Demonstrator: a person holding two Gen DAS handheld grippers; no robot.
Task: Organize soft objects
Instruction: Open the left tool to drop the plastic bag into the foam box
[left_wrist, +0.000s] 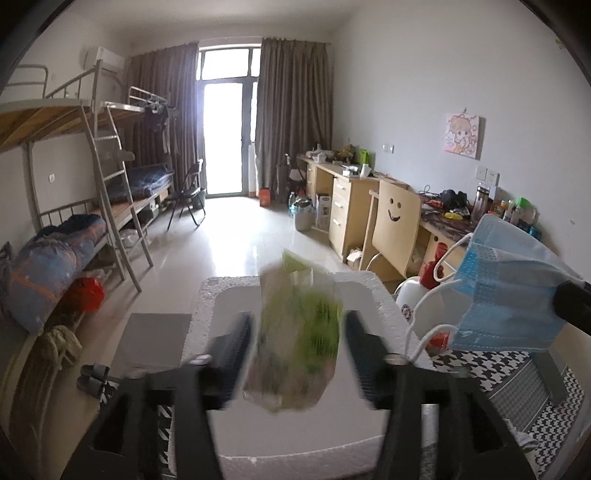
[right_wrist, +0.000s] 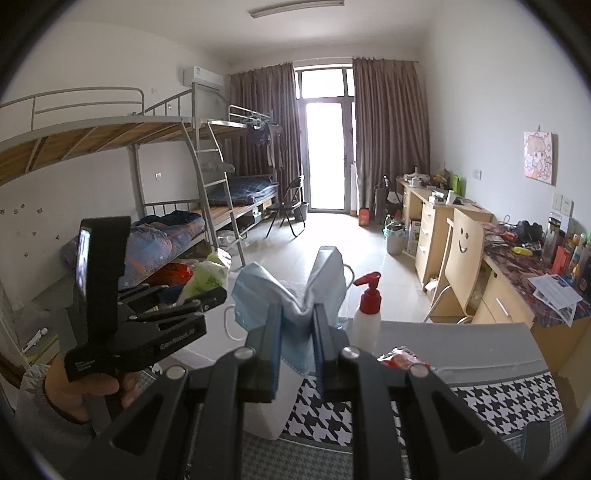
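Observation:
In the left wrist view my left gripper (left_wrist: 297, 354) hangs over a white foam box (left_wrist: 369, 291). A crumpled green and clear plastic bag (left_wrist: 299, 332), blurred, hangs between its fingers, and a thin gap shows on each side, so the pads are off it. My right gripper (right_wrist: 297, 321) is shut on a folded blue face mask (right_wrist: 325, 273), whose white ear loops dangle. The mask (left_wrist: 509, 295) also shows at the right of the left wrist view. The right wrist view has the left gripper (right_wrist: 218, 295) at lower left, in a person's hand, with the bag (right_wrist: 207, 277) at its tips.
A white pump bottle with a red top (right_wrist: 365, 317) and a red packet (right_wrist: 402, 358) stand on a grey surface with a houndstooth cloth (right_wrist: 498, 402). A smiley-face chair (right_wrist: 461, 258) and cluttered desks line the right wall. Bunk beds (right_wrist: 166, 236) line the left.

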